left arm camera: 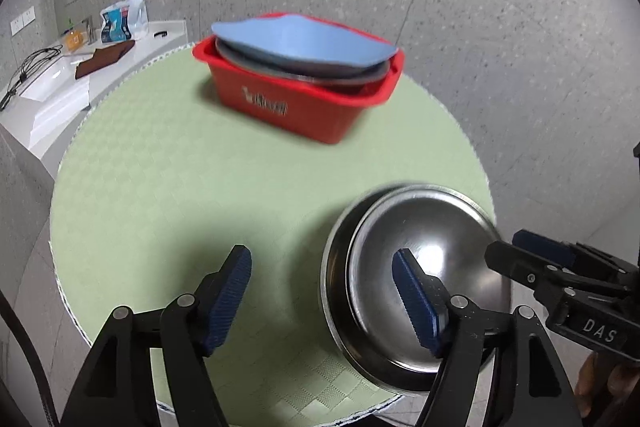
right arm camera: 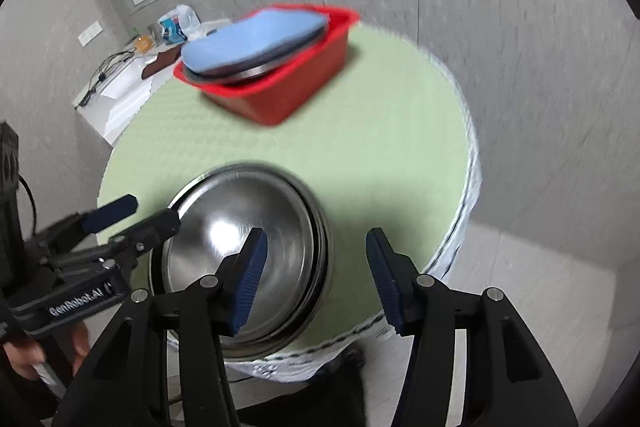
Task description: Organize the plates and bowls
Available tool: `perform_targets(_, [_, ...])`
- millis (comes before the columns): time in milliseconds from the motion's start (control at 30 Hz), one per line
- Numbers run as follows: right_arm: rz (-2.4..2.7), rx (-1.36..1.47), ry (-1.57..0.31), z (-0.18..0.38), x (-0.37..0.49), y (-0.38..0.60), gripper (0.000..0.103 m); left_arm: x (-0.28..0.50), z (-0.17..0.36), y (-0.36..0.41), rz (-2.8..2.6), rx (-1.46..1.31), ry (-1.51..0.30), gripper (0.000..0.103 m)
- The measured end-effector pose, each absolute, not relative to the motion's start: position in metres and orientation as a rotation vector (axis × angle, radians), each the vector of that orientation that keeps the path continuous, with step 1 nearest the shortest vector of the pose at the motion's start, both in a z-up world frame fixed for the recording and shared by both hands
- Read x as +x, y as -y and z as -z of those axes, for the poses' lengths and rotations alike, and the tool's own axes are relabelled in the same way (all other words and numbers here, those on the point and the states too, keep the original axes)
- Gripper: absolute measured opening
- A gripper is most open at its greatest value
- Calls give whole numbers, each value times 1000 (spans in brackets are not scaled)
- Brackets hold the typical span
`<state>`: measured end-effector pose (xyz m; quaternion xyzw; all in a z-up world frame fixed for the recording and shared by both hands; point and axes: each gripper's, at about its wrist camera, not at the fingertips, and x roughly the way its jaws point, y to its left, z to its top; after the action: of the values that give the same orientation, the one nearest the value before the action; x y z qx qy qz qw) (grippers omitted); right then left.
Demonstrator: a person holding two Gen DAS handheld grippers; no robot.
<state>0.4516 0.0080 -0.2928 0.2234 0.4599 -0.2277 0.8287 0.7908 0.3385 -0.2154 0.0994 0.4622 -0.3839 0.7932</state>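
A round worktop [left arm camera: 168, 187] covered in a pale green checked woven mat is carrying two things. A red rectangular plastic basin [left arm camera: 296, 99] with white lettering on its side is sitting toward the far edge. A stack of shiny stainless steel bowls [left arm camera: 416, 283], nested upside down, is resting at the near edge, well apart from the basin. A white patterned trim is showing along the worktop's rim.

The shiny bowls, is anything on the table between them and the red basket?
No. Between the stacked steel bowls near the table's edge and the red basket lies only bare green tablecloth. The basket already holds a blue plate on top of metal dishes, so space inside looks tight.
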Motion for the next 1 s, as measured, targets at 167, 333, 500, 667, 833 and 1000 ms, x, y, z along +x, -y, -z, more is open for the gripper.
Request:
perform_targets(167, [440, 616, -1020, 320, 452, -2, 52, 794, 228, -317, 857, 241, -1036, 50])
perform_targets(333, [435, 668, -1032, 334, 457, 3, 36, 810, 234, -298, 901, 243, -1048, 31])
perform_targets(500, [437, 675, -993, 335, 456, 13, 30, 819, 234, -293, 911, 216, -1017, 30])
perform_targets(667, [412, 674, -953, 324, 456, 21, 28, 814, 222, -299, 936, 183, -988, 30])
perform_targets(833, [390, 636, -891, 293, 462, 35, 28, 814, 190, -293, 951, 155, -887, 30])
perform_targets(1000, [354, 578, -845, 257, 486, 60, 28, 834, 160, -275, 933, 98, -834, 30])
